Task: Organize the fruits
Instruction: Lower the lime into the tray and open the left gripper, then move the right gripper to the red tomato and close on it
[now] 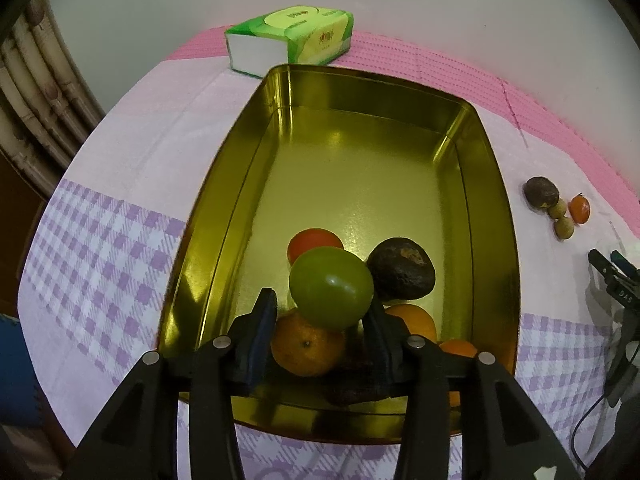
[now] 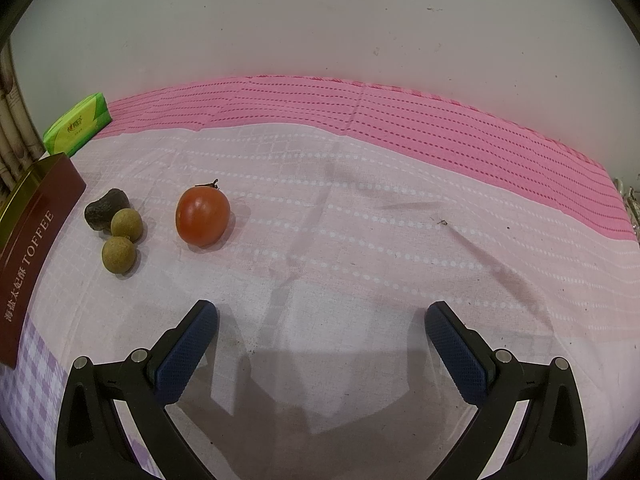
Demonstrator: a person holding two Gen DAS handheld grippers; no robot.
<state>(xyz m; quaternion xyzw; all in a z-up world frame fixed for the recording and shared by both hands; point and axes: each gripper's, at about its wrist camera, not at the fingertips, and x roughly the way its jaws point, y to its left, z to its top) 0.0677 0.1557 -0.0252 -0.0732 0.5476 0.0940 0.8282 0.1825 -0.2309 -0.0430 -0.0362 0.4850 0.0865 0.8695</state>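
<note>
My left gripper [image 1: 320, 312] hangs over the near end of a gold tin [image 1: 224, 184]. A green fruit [image 1: 331, 287] sits between its fingers, touching the right finger, with a gap to the left one. In the tin lie a red tomato [image 1: 314, 242], a dark wrinkled fruit [image 1: 402, 269] and oranges [image 1: 308, 346]. My right gripper [image 2: 320, 320] is open and empty above the cloth. On the cloth ahead lie a red tomato [image 2: 203, 216], two small tan round fruits [image 2: 126, 224] and a dark fruit [image 2: 105, 208].
A green tissue pack [image 1: 292, 38] stands behind the tin. The tin's brown side [image 2: 36, 248] reads TOFFEE at the right view's left edge. A pink and checked cloth [image 2: 360, 200] covers the table. The right gripper shows at the left view's edge [image 1: 612, 276].
</note>
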